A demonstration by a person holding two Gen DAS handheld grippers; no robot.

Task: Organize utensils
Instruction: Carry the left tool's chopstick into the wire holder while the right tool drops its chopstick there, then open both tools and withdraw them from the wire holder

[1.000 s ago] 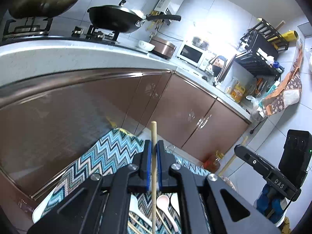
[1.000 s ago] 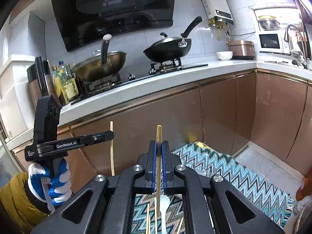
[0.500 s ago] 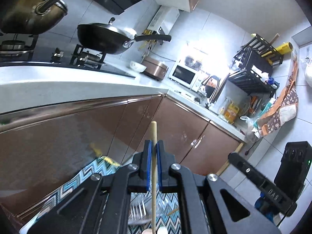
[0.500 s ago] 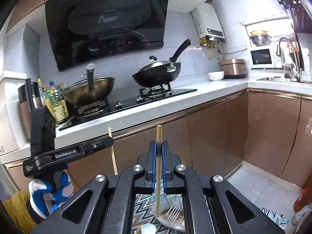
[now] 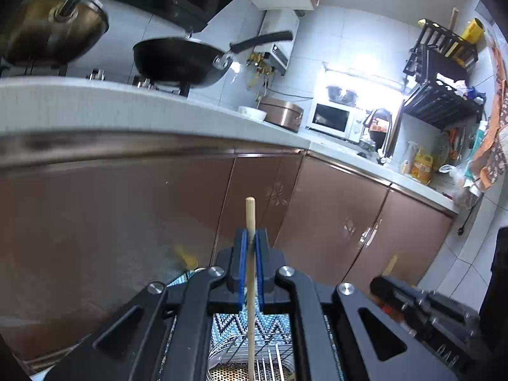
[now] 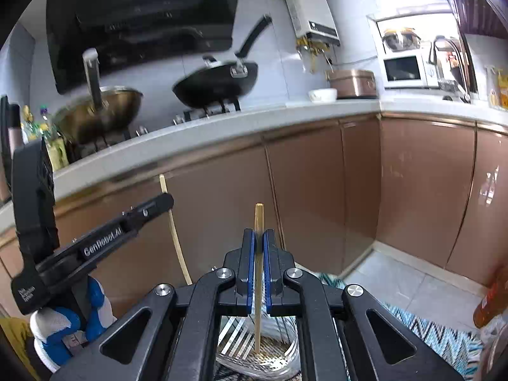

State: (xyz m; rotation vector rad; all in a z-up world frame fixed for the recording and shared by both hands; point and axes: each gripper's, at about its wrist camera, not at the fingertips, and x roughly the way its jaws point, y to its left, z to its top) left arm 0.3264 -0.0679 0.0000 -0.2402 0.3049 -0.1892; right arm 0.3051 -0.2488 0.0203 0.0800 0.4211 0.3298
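Note:
My left gripper [image 5: 250, 241] is shut on a wooden chopstick [image 5: 250, 285] that stands upright between its blue pads. Its lower end hangs over a metal wire utensil holder [image 5: 273, 362] on the zigzag mat. My right gripper [image 6: 258, 238] is shut on a second wooden chopstick [image 6: 257, 279], also upright, with its lower tip inside the same metal holder [image 6: 266, 349]. The left gripper [image 6: 158, 204] with its chopstick shows at the left of the right wrist view. The right gripper's body [image 5: 412, 298] shows at the lower right of the left wrist view.
Brown cabinet doors [image 6: 317, 190] stand close ahead under a white counter [image 5: 127, 111]. A black wok [image 6: 216, 79] and a steel pan [image 6: 98, 111] sit on the stove. A blue zigzag mat [image 6: 438, 333] covers the floor. A bottle [image 6: 492, 298] stands at the right.
Both grippers, each still holding its chopstick, have moved over the metal holder. The spoons and loose chopsticks on the mat have left view, and the holder now lies under both chopstick tips.

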